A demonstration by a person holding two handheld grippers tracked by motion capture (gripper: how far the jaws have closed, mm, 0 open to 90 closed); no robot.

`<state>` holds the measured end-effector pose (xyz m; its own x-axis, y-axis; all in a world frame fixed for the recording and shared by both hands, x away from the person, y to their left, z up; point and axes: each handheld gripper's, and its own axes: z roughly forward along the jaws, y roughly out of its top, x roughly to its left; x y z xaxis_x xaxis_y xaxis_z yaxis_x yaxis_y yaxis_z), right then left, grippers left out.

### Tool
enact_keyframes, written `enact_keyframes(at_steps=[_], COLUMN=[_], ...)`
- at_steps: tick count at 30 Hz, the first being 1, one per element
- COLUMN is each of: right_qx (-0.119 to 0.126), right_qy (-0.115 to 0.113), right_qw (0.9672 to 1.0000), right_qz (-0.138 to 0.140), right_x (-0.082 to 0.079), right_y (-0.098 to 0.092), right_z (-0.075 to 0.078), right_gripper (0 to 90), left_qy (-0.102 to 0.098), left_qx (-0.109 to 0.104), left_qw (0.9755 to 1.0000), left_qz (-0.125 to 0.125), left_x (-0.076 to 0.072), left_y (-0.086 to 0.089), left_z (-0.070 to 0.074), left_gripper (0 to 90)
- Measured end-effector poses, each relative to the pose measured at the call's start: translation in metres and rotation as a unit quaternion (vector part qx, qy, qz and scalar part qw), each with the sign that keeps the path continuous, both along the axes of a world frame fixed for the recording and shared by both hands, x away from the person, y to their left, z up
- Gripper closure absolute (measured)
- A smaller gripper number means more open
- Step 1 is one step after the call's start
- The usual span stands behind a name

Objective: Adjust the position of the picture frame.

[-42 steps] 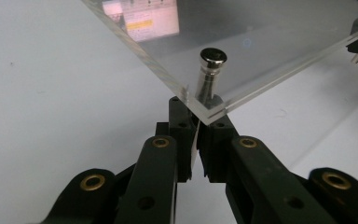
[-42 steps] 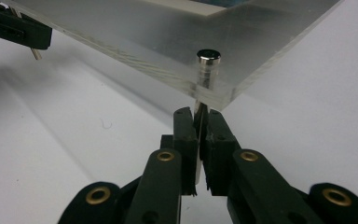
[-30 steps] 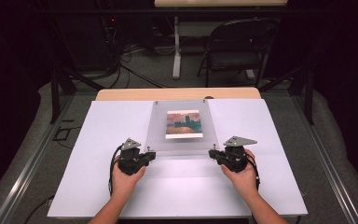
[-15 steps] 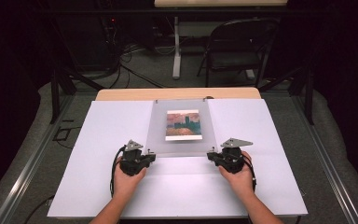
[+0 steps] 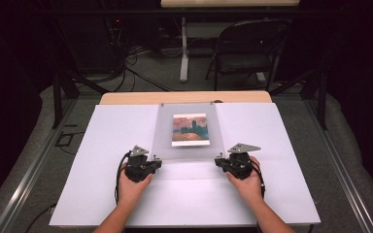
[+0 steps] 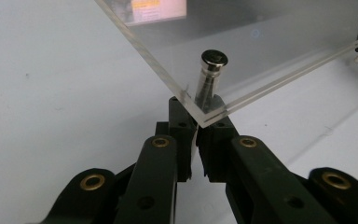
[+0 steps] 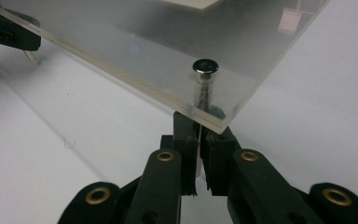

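Note:
A clear acrylic picture frame (image 5: 166,141) lies in the middle of the white table (image 5: 92,165), holding a small painted print (image 5: 190,129). My left gripper (image 5: 158,161) is at its near left corner and my right gripper (image 5: 218,160) at its near right corner. In the left gripper view the jaws (image 6: 197,128) stand together under the plate's corner (image 6: 205,116), just below a metal bolt (image 6: 213,59); the fingertips are hidden by the plate. The right gripper view shows the same: jaws (image 7: 199,133) together beneath the corner, under its bolt (image 7: 205,66). Each gripper looks shut on the frame's corner.
White sheeting covers the table, and a strip of wooden tabletop (image 5: 184,97) shows at the far edge. A folding chair (image 5: 247,48) and a table leg (image 5: 183,53) stand on the floor beyond. Cables trail across the floor at the back left.

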<state>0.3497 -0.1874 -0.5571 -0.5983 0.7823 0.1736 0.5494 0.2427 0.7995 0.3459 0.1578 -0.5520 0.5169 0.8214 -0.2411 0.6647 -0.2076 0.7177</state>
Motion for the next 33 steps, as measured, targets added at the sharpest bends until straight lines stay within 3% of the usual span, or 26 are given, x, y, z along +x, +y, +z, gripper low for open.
enact_keyframes(at_steps=[14,22,25,29,33], right_qx=[-0.010,-0.010,-0.008,-0.016,-0.025], right_qy=[0.005,0.005,0.002,-0.003,-0.024], right_qw=[0.9999,0.9999,1.0000,0.9998,0.9994], right_qz=[0.002,0.001,0.000,0.008,0.006], right_x=[0.002,0.001,0.000,-0.003,-0.008], right_y=[0.001,0.002,0.001,0.004,0.009], right_z=[-0.003,-0.007,-0.007,-0.006,-0.004], right_gripper=[85.0,84.3,80.5,65.6,54.4], left_qy=[0.012,0.014,0.012,0.010,-0.017], left_qx=[0.000,-0.011,-0.013,-0.011,-0.008], left_qw=[0.9999,0.9998,0.9998,0.9999,0.9998], left_qz=[0.000,0.003,0.006,0.008,0.007], left_x=[0.002,0.001,0.000,-0.003,-0.010], left_y=[0.000,0.002,0.003,0.004,0.001], left_z=[-0.004,-0.006,-0.006,-0.005,-0.003], left_gripper=[83.7,82.1,78.8,71.3,57.9])
